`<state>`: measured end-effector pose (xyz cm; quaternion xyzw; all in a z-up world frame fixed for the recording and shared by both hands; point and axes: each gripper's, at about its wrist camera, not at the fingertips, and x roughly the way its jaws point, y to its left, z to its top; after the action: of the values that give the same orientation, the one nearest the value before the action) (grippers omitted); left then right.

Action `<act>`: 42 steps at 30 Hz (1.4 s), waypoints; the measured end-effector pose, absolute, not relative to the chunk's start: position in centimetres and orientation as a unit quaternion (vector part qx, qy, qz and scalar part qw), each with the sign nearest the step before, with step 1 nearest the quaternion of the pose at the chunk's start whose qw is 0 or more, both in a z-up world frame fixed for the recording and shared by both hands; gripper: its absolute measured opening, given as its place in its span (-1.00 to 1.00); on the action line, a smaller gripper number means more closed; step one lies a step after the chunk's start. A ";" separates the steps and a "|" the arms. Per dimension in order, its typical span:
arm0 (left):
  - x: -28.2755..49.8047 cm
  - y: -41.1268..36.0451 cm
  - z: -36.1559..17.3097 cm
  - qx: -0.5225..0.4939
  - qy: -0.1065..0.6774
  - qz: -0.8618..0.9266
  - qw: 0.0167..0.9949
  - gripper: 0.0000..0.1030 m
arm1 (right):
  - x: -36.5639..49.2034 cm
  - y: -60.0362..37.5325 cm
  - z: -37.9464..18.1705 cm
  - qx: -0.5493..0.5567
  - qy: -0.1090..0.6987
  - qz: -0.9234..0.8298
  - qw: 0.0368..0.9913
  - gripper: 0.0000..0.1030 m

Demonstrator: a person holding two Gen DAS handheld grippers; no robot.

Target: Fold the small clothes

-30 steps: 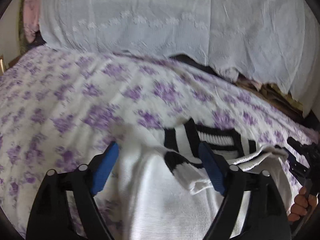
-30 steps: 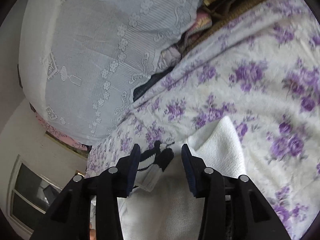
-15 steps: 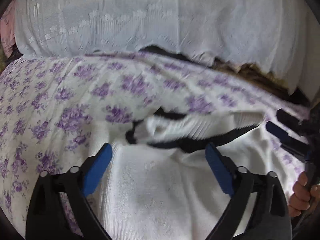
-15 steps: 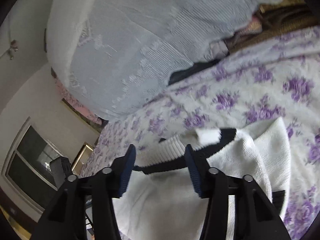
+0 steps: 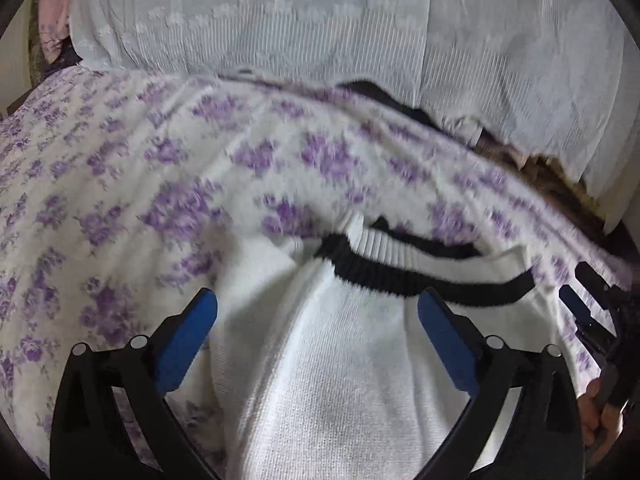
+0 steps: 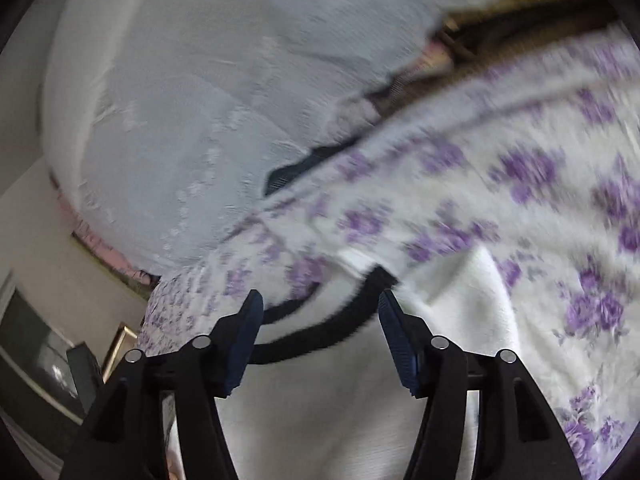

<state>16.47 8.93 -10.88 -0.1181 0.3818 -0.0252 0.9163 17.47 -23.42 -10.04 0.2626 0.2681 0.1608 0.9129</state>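
A white knit sweater (image 5: 360,360) with black-banded ribbed trim (image 5: 420,280) lies on the bed (image 5: 140,168), over a sheet printed with purple flowers. The left gripper (image 5: 318,320) hovers above it, jaws opening and already wide, the knit below them but not pinched. The right gripper (image 6: 320,332) is over the trimmed edge, jaws also opening, pads clear of the cloth. A white lace cover (image 5: 280,20) drapes behind. No label or writing can be read.
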 end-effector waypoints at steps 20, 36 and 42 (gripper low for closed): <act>15.8 4.9 -13.2 -0.001 0.422 0.006 0.906 0.92 | 16.4 -17.1 -12.6 0.073 0.322 0.115 0.937 0.86; 10.6 2.2 -14.5 0.066 0.418 0.044 0.905 0.92 | 10.1 -16.3 -14.4 0.011 0.370 0.105 0.923 -0.10; 7.7 5.3 -13.3 -0.054 0.425 -0.005 0.904 0.91 | 7.1 -16.4 -13.4 0.010 0.319 0.106 0.942 -0.09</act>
<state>7.73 5.28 -13.25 -0.0538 0.4247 -0.0046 0.9037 7.07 -16.41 -13.44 0.0096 0.3194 0.1055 0.9417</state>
